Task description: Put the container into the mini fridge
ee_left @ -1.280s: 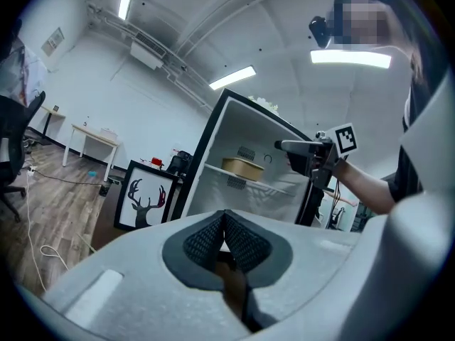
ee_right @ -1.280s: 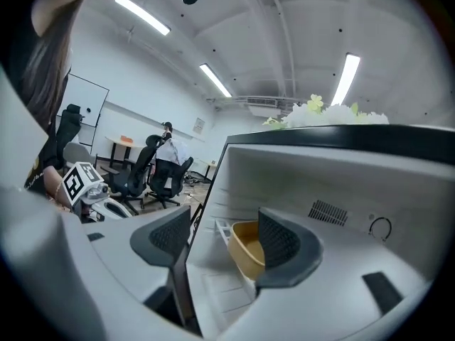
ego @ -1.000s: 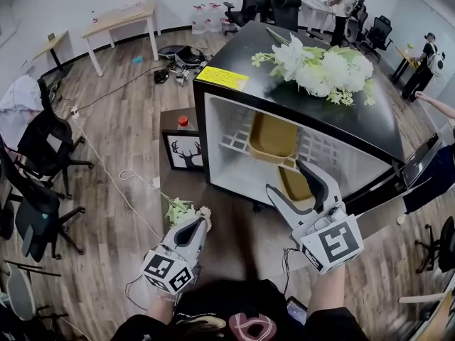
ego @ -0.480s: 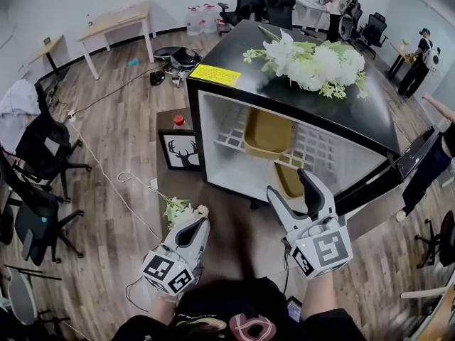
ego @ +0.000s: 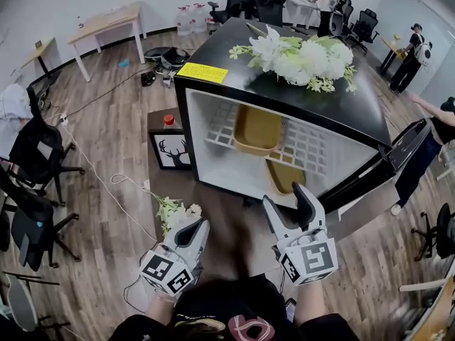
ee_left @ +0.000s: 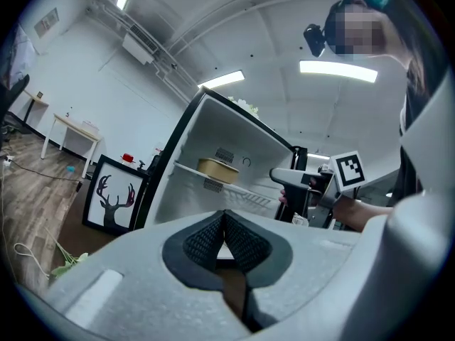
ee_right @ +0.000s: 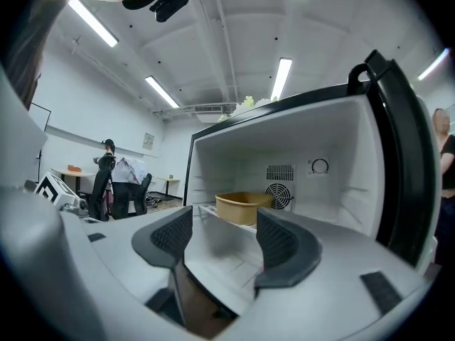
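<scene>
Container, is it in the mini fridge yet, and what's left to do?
Looks done: one tan container sits on the shelf inside the fridge, and a second container lies lower down. In hand: nothing; the right gripper is open and empty in front of the fridge, and the left gripper is shut on nothing. Left: perhaps only closing the door, which stands open.

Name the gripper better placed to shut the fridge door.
Right, probably. The right gripper sits nearest the open door on that side, jaws apart and empty; the left gripper hangs farther away, jaws together.
</scene>
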Tool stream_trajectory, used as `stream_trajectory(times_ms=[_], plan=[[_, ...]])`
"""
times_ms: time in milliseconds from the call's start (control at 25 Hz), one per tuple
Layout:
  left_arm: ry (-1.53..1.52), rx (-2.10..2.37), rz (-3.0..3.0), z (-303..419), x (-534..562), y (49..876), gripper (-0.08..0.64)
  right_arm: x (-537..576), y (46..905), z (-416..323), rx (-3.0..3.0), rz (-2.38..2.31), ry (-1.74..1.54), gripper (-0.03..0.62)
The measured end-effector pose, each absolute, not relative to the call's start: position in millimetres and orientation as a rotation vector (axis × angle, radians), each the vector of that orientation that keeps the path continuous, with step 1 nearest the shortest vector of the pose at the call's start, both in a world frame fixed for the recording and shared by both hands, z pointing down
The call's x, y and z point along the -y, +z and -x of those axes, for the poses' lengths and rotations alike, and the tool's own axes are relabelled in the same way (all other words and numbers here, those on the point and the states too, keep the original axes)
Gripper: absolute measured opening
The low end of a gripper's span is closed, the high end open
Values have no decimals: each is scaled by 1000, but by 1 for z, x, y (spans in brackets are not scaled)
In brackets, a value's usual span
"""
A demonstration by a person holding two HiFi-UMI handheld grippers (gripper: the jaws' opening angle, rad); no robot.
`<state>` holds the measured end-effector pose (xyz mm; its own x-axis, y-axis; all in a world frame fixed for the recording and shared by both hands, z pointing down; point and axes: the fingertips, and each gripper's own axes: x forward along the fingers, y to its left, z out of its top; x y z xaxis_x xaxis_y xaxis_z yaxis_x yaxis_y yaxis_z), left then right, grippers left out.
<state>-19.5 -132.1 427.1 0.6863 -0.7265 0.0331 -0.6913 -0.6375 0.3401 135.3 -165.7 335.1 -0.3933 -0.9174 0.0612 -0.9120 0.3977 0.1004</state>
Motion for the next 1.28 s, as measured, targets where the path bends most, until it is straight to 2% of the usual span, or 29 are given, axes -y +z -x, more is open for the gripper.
stream_trajectory(times_ms=[680,1280], plan=[[-125,1018,-2592,-11,128,434,9,139,408,-149,2356,-1743,4,264],[-67,939,-2598,-41,108,448,9,116,445,-132,2395,-1672,105,207]])
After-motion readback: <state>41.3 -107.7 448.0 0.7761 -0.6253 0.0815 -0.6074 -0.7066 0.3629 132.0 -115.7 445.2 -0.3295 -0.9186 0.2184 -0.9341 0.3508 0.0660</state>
